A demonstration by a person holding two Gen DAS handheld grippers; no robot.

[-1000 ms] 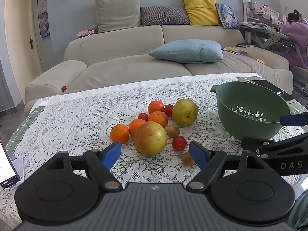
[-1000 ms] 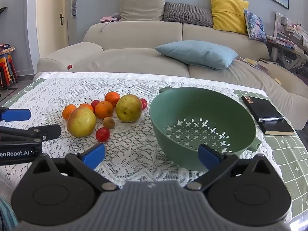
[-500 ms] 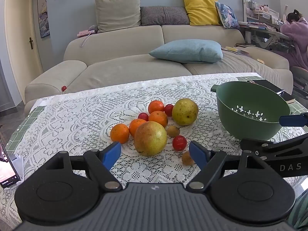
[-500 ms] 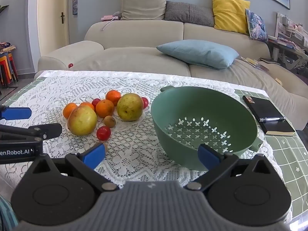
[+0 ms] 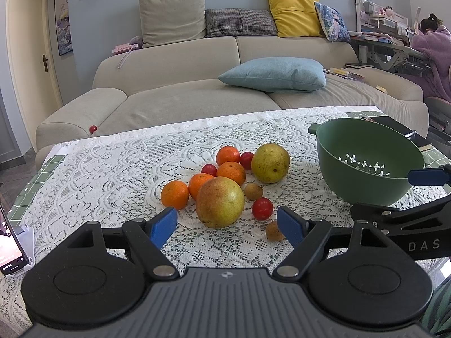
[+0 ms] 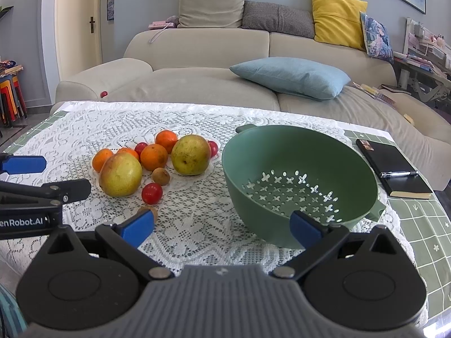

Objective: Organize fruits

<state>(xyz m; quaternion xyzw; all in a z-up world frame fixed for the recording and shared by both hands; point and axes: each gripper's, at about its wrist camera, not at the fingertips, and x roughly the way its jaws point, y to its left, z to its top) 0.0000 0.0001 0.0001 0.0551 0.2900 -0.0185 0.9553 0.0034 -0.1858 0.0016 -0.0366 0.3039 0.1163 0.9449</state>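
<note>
Fruits (image 5: 220,202) lie clustered on the lace cloth (image 5: 112,174), unmoved since a second ago; your left gripper (image 5: 227,227) gapes empty at 6 o'clock; your right gripper (image 6: 222,228) has edged closer, spread empty; green colander (image 6: 298,180) at 3 o'clock of the pile.

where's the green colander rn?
Green colander sits empty on the lace tablecloth, right of the fruit pile, left of the black notebook, just ahead of the right tool.

Black notebook (image 6: 393,167) with pen (image 6: 398,173); blue cushion (image 5: 274,74) on sofa (image 5: 180,95)
</note>
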